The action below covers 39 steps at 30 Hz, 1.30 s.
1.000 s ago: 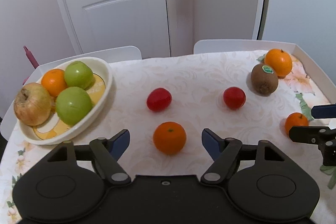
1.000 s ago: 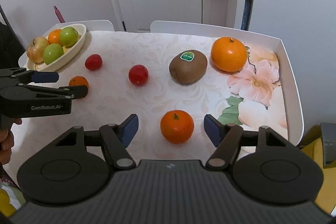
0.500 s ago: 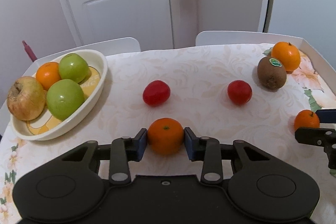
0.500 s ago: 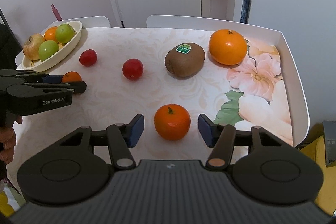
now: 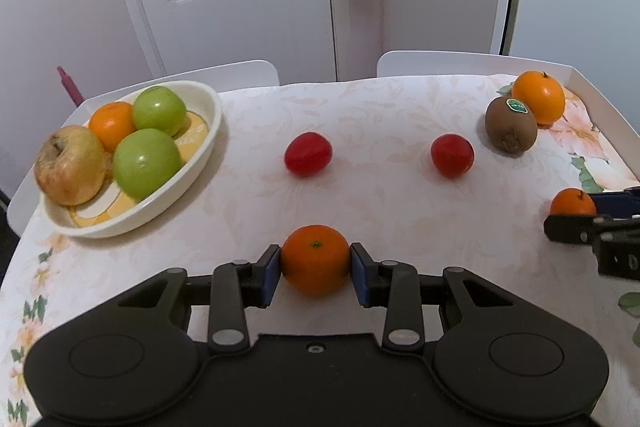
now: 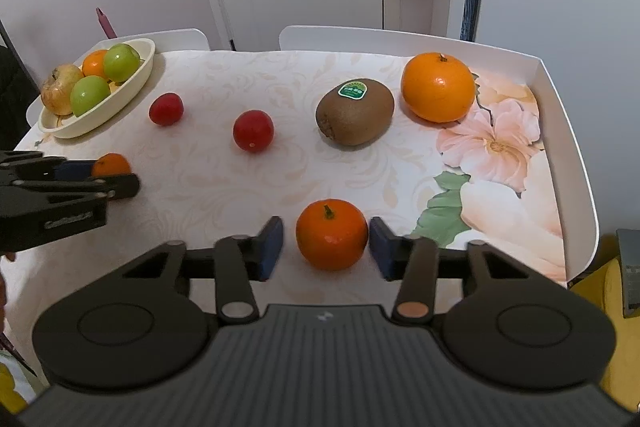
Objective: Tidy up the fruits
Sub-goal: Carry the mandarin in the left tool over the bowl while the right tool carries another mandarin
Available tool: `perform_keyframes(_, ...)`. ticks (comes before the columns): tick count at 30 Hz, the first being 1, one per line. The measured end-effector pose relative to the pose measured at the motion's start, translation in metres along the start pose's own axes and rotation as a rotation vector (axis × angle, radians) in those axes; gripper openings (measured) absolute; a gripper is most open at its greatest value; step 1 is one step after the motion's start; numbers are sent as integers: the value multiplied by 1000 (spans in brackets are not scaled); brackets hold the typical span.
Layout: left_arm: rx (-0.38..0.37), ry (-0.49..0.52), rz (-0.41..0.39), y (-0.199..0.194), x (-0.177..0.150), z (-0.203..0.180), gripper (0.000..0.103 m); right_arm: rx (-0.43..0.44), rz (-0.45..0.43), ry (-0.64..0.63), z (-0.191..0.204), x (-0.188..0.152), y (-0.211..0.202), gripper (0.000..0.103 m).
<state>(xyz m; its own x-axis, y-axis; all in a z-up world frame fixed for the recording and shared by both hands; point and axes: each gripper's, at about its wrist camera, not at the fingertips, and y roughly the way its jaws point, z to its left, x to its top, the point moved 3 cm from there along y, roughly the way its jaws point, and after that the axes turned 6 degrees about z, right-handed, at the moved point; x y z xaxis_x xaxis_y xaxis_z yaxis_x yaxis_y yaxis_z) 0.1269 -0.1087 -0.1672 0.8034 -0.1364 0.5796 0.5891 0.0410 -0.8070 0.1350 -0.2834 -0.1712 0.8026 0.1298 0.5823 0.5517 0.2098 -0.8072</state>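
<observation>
My left gripper (image 5: 315, 274) is shut on a small mandarin (image 5: 315, 259) near the table's front edge; it also shows in the right wrist view (image 6: 111, 164). My right gripper (image 6: 326, 247) straddles a second mandarin (image 6: 331, 234), its jaws narrowed but open, with gaps on both sides. Two red tomatoes (image 5: 308, 154) (image 5: 452, 155), a kiwi (image 6: 355, 111) and a large orange (image 6: 438, 87) lie on the table. A cream bowl (image 5: 200, 147) at the left holds two green apples, an orange and a yellowish apple.
The table has a raised white rim (image 6: 576, 155) along its right and far sides. Two white chair backs (image 5: 440, 61) stand behind it, before a white door. A dark pink handle (image 5: 68, 85) sticks up behind the bowl.
My left gripper closed onto the mandarin. My right gripper moved forward around the other mandarin and its jaws narrowed.
</observation>
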Motion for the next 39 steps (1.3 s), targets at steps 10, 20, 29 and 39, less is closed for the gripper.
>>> perform_keyframes(10,19,-62,-24,-22,-8,11,40,13,-18,-12,7,9,-9,53)
perform_keyframes(20,49,-113,-45,-49,1,33,40,63,-44,-57,36,34,-22,53)
perform_keyframes(29,94,-140,-73,-71,15,69,40,124,-57,-97,77,63,-26,53)
perform_keyframes(39,102,-152,-75,-69,30,115,40,162,-60,-116,128,98,-16,53)
